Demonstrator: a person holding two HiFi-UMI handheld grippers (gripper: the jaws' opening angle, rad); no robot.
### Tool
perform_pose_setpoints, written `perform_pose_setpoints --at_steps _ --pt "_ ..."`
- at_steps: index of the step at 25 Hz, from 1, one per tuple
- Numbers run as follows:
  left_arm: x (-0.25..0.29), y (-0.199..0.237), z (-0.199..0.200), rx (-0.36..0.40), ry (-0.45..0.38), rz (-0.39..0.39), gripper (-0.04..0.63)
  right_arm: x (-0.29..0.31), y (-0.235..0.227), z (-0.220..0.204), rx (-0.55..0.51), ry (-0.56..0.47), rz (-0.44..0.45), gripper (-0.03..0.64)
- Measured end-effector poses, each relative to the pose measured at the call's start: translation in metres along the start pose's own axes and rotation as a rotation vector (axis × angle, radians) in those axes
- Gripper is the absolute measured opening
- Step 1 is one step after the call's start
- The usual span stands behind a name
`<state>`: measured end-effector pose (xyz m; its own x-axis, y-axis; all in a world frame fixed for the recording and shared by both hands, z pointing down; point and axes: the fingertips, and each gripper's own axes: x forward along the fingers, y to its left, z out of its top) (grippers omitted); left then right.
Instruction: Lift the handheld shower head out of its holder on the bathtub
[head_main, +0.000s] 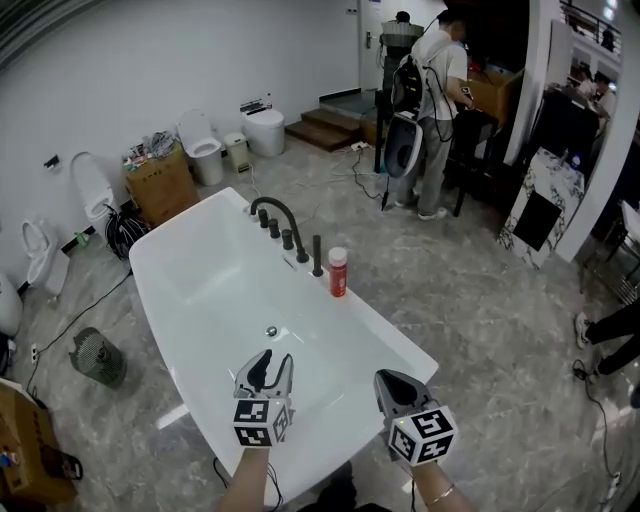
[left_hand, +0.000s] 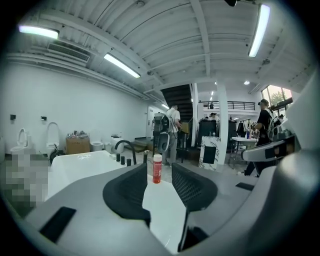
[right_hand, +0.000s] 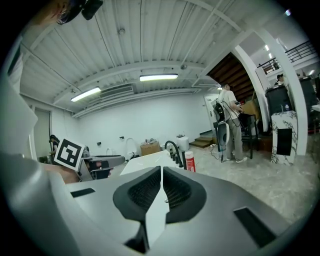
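The white bathtub (head_main: 200, 290) stretches away in front of me. On its right rim stand a black arched faucet (head_main: 276, 211), a row of black knobs, the slim black handheld shower head (head_main: 317, 256) upright in its holder, and a red bottle (head_main: 338, 272). My left gripper (head_main: 270, 372) hovers over the tub's near end, open, with nothing between its fingers; through its gap I see the red bottle (left_hand: 157, 168) and the faucet (left_hand: 125, 146) far ahead. My right gripper (head_main: 393, 384) hangs over the near right rim, shut and empty, well short of the faucet (right_hand: 172, 148).
A person (head_main: 440, 110) with a backpack stands at the back right near dark furniture. Toilets (head_main: 205, 145) and a cardboard box (head_main: 160, 185) line the far wall. A small fan (head_main: 97, 357) and cables lie on the floor at left. Steps (head_main: 325, 125) rise behind.
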<state>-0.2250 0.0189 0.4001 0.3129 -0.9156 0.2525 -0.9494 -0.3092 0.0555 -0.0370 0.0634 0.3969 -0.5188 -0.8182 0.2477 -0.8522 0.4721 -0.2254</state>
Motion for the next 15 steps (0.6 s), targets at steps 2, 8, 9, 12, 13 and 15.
perform_pose_setpoints --at_steps 2,8,9,12,13,15 --pt "0.026 0.012 0.006 0.003 0.005 -0.009 0.153 0.023 -0.006 0.004 0.003 0.006 -0.002 0.02" --pt "0.1 0.043 0.015 0.007 0.025 -0.029 0.166 0.083 -0.024 0.014 0.011 0.03 -0.009 0.015" --pt "0.113 0.047 0.016 0.009 0.029 -0.028 0.17 0.092 -0.03 0.015 0.011 0.034 -0.008 0.015" --pt "0.155 0.056 0.015 0.013 0.044 -0.03 0.17 0.118 -0.049 0.016 0.009 0.05 -0.003 0.014" --pt "0.169 0.058 0.015 0.014 0.052 -0.031 0.17 0.127 -0.055 0.016 0.01 0.057 0.0 0.014" --pt "0.197 0.064 0.015 0.018 0.065 -0.031 0.17 0.145 -0.068 0.017 0.012 0.071 0.009 0.014"
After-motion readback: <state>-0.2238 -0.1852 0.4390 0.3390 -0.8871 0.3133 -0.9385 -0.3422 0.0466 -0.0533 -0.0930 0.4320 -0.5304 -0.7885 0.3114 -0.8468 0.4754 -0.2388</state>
